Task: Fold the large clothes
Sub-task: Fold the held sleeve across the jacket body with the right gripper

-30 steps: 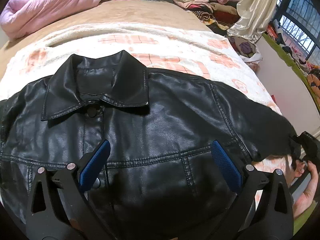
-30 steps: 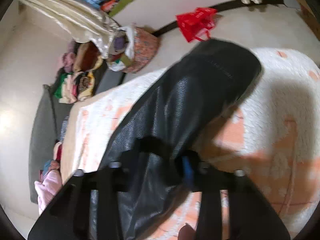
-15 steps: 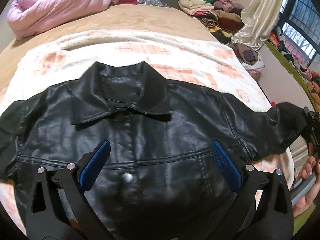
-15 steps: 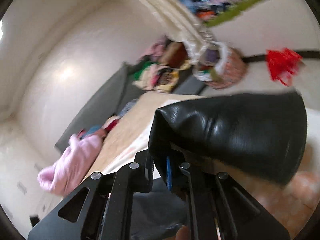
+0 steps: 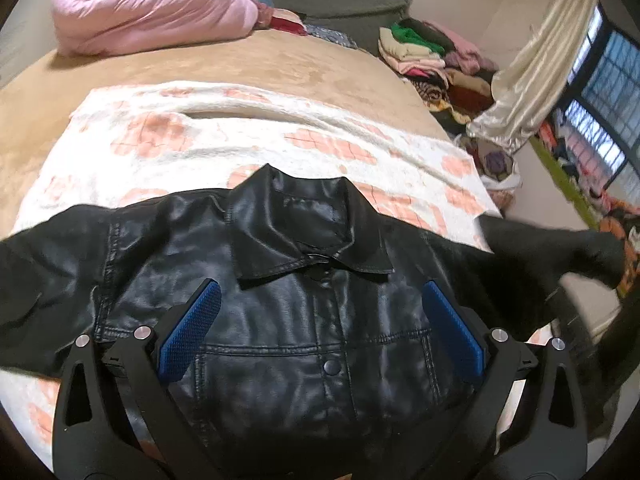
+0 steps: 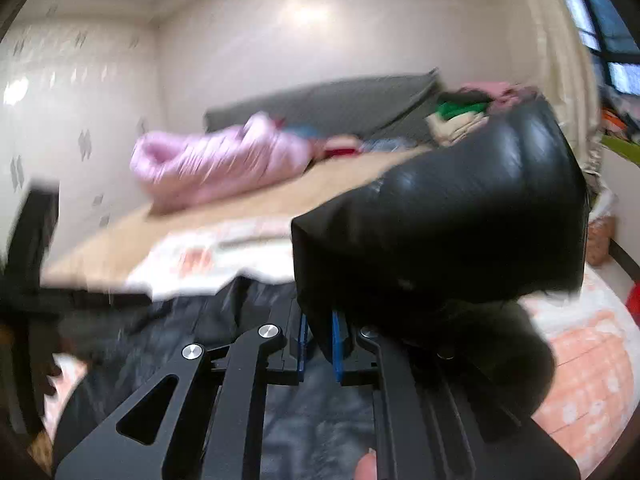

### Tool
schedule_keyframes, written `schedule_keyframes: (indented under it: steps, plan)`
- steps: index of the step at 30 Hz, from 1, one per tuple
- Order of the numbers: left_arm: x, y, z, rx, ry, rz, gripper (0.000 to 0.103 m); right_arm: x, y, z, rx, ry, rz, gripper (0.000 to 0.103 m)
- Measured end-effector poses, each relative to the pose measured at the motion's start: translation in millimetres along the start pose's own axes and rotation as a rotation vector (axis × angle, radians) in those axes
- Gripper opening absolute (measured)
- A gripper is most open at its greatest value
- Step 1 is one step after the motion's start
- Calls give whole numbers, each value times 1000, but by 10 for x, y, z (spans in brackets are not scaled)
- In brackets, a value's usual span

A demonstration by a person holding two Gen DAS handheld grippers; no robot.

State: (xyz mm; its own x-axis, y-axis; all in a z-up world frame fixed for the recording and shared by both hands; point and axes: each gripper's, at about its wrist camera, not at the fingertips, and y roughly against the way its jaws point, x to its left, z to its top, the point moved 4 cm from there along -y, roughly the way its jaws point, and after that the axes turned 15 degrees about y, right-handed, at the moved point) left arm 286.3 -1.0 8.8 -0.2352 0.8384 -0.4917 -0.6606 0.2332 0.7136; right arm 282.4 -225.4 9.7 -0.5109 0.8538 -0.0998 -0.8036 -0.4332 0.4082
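A black leather jacket (image 5: 312, 320) lies front side up on a white blanket with orange patches (image 5: 224, 140), collar away from me. My left gripper (image 5: 320, 308) hovers open above the jacket's chest, nothing between its blue pads (image 5: 188, 328). The jacket's right-hand sleeve (image 5: 560, 252) is lifted off the bed at the right edge of the left wrist view. In the right wrist view that sleeve (image 6: 460, 216) bulges up in front of the camera, and my right gripper (image 6: 320, 336) is shut on its edge. The jacket's body (image 6: 224, 340) lies blurred below.
A pink padded coat (image 5: 152, 8) sits at the far end of the tan bed (image 5: 248, 64). Stacked folded clothes (image 5: 432, 56) and a cream curtain (image 5: 536, 68) stand at the back right by a window. The bed's right edge drops to the floor.
My left gripper has drawn back and up, so more of the jacket shows. My right gripper has rolled and carried the sleeve up off the bed, swinging from the floor side toward the bed.
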Motion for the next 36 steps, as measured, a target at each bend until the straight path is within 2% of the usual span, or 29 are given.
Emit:
schedule_keyframes:
  steps: [4,8,10,13,15,17,18,20,21,22,23,24,27,32,33,34,35,36]
  plan:
    - [159,-24,13,4,61,-18,95,354,-314,-295,163,40,63,9]
    - [214,-135,-77,35,82,-18,95,383,-440,-631,279,0,56,14]
    - [209,-196,-144,55,85,-21,95,404,-453,-713,309,-22,52,16]
    - [215,-296,-255,110,123,-71,95,388,-335,-810,316,-46,55,18]
    - [232,-342,-302,142,153,-105,95,401,-279,-807,324,-19,67,19]
    - [284,-374,-339,160,184,-126,94,451,-272,-817,330,14,84,34]
    - [298,-384,-347,164,192,-131,94,468,-251,-815,338,27,92,47]
    - [343,-395,-368,175,211,-150,94,516,-218,-791,344,44,114,53]
    - [351,-397,-374,177,215,-153,94,546,-196,-769,342,57,128,62]
    - [356,-400,-379,180,217,-158,94,589,-179,-746,342,66,158,85]
    - [354,-413,-384,189,220,-167,94,661,-196,-730,336,61,192,96]
    - [347,-435,-390,201,225,-180,94,675,-129,-692,320,40,248,99]
    - [313,-539,-426,261,265,-227,94,624,17,-581,283,8,287,99]
    - [111,-670,-498,297,255,-290,94,191,249,-446,194,-104,216,97]
    - [42,-707,-501,297,239,-295,92,83,306,-417,166,-146,214,91]
    - [6,-738,-502,297,232,-299,84,-21,364,-389,140,-180,199,82]
    - [-38,-779,-508,304,226,-300,76,-87,398,-381,127,-194,183,79]
    - [-58,-817,-510,309,224,-300,63,-173,446,-366,107,-206,160,75]
